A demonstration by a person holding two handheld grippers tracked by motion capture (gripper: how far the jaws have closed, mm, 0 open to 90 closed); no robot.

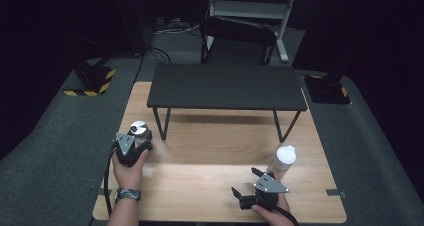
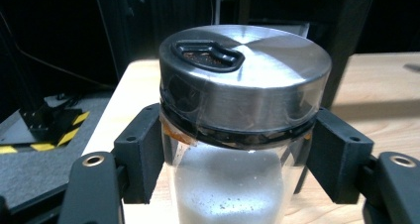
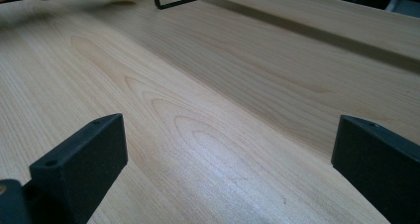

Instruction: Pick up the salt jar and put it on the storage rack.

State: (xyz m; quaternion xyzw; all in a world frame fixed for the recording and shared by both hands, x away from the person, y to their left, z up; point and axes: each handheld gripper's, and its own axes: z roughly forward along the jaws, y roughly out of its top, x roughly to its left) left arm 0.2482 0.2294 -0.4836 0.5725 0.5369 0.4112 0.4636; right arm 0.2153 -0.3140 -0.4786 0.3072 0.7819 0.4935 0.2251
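The left gripper (image 2: 237,164) clamps a metal-capped shaker (image 2: 242,100) of white powder near the table's (image 1: 210,146) left edge, while the right gripper (image 3: 228,169) gapes wide, holding nothing.

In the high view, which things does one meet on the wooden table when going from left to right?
Left gripper shut on the metal-lidded shaker → right gripper, open → white-capped bottle.

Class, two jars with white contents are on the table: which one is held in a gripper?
The jar with the brushed metal lid, clamped by the left gripper. The white-lidded jar stands free beside the open right gripper.
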